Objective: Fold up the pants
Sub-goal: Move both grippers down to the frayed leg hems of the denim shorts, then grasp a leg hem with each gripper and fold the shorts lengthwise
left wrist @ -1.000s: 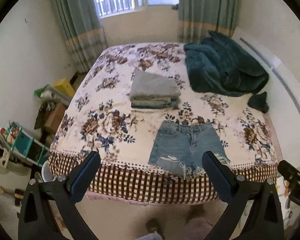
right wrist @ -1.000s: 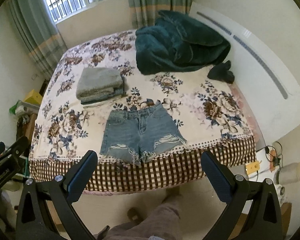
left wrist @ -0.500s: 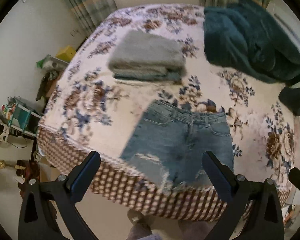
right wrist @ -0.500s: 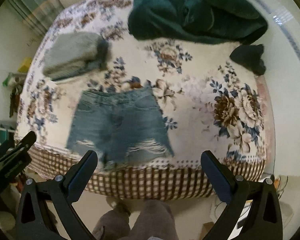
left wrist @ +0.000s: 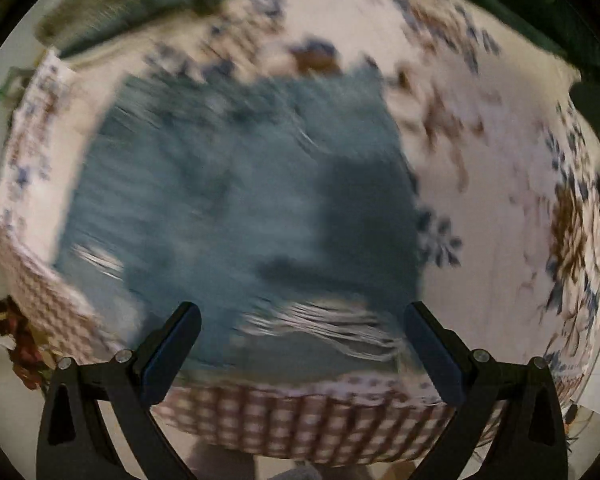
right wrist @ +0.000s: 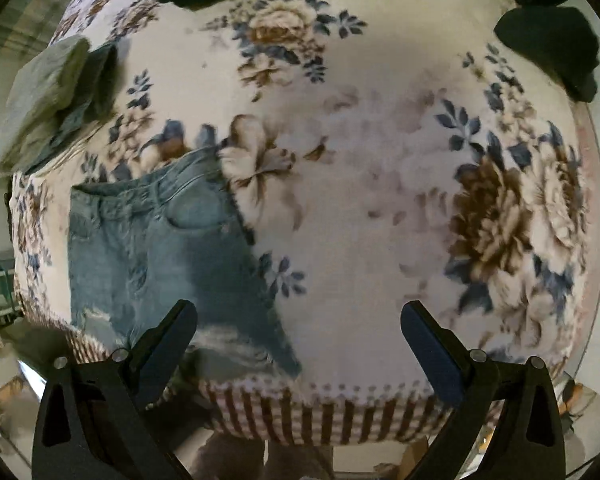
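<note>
Fold not started: denim shorts (right wrist: 160,248) lie flat at bed edge, left gripper (left wrist: 300,344) and right gripper (right wrist: 298,340) both spread wide, empty.

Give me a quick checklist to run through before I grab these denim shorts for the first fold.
1. Left gripper open: ok, jaws wide apart.
2. Right gripper open: ok, jaws wide, holding nothing.
3. Denim shorts lying flat on the bedspread: ok, spread out, frayed hems at the near edge.
4. Folded grey stack apart from the shorts: ok.
5. Left gripper lined up on a hem: cannot tell, that view is blurred.
6. Right gripper centred over the shorts: not ok, they sit left of it.
</note>
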Tool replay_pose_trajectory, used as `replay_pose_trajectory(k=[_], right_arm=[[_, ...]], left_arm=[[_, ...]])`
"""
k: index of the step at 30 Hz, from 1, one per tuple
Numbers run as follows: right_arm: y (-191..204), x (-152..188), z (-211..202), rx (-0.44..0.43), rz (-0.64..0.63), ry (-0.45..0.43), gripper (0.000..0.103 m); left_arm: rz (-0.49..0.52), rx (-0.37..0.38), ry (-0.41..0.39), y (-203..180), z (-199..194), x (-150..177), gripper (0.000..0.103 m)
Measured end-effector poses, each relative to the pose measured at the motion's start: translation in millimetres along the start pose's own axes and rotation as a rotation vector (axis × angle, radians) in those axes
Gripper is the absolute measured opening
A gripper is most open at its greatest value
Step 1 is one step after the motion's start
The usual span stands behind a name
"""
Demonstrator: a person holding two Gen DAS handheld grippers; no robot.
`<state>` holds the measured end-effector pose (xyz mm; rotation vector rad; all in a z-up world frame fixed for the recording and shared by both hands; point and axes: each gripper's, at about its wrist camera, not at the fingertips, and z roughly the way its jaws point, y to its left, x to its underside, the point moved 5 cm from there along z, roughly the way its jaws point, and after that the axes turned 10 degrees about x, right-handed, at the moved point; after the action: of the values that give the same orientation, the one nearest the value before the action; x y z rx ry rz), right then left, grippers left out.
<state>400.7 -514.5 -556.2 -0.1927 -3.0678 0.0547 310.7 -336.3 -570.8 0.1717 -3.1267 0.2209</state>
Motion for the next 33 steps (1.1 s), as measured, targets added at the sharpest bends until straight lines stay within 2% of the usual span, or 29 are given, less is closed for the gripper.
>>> replay_pose_trajectory(k=[3,5,9,12,13,14,15,17,18,19,20,22,23,24,25,26,33], right_arm=[[8.5,-10.3,22.4,-0.04,-0.035,0.017,0.088],[16.6,-19.8,38.1,-0.056,-0.072,0.037,0.082],[47.0,-31.2,64.6,-0.087,-0.176,0.091,0.082],[74.8,-36.4,84.1,-0.088,-0.259,0.123,0.082],[81.3,-37.9,89.2,-0.089,-0.273,0.134,0.082],[87.7,-40.3,94.8,-0.092,-0.283,0.146,0.082],[95.7,-42.4,101.5,-0.104,-0.294,0.16,0.082],[111.0,-47.4,115.9,-0.125,-0.3,0.19,0.082],[114.7,-49.8,121.5,-0.125,-0.296,0.201,0.082],[117.6,-52.1,126.6,-0.127,-0.287,0.208,0.082],[122.0,-53.7,131.4,-0.132,-0.286,0.214,0.081],[127.7,-56.7,138.1,-0.131,-0.272,0.219,0.059],[130.7,-56.8,138.2,-0.145,-0.269,0.218,0.033],[133.8,-56.3,135.3,-0.142,-0.268,0.206,0.022],[134.7,-56.0,131.3,-0.141,-0.27,0.186,0.017],[136.4,-54.8,123.0,-0.122,-0.276,0.152,0.008],[155.7,-43.0,59.6,-0.124,-0.278,0.066,0.006]], left_arm=[[-0.019,0.021,0.02,-21.7,36.1,18.7,0.103],[-0.035,0.005,0.024,-29.6,55.4,30.9,0.103],[-0.066,-0.045,0.067,-32.3,84.4,46.4,0.103],[-0.085,-0.063,0.039,-27.9,83.5,46.1,0.103],[-0.089,-0.059,0.019,-27.0,79.4,44.7,0.099],[-0.09,-0.052,-0.003,-26.8,75.1,43.2,0.087],[-0.089,-0.043,-0.02,-26.7,70.8,42.9,0.081],[-0.084,-0.013,-0.035,-23.4,55.7,43.6,0.053],[-0.082,0.003,-0.042,-22.3,49.1,42.9,0.043],[-0.085,0.021,-0.052,-21.7,44.1,41.7,0.019],[-0.089,0.053,-0.063,-21.1,37.1,39.9,0.009],[-0.097,0.084,-0.062,-14.9,23.5,38.6,0.005],[-0.104,0.105,-0.065,-11.4,15.8,36.9,0.004],[-0.112,0.122,-0.069,-7.5,7.1,35.3,0.004],[-0.119,0.141,-0.079,-3.5,-2.8,33.7,0.004],[-0.118,0.154,-0.089,5.3,-13.7,33.3,0.003],[-0.158,0.234,-0.19,50.2,-113.0,21.2,0.003]])
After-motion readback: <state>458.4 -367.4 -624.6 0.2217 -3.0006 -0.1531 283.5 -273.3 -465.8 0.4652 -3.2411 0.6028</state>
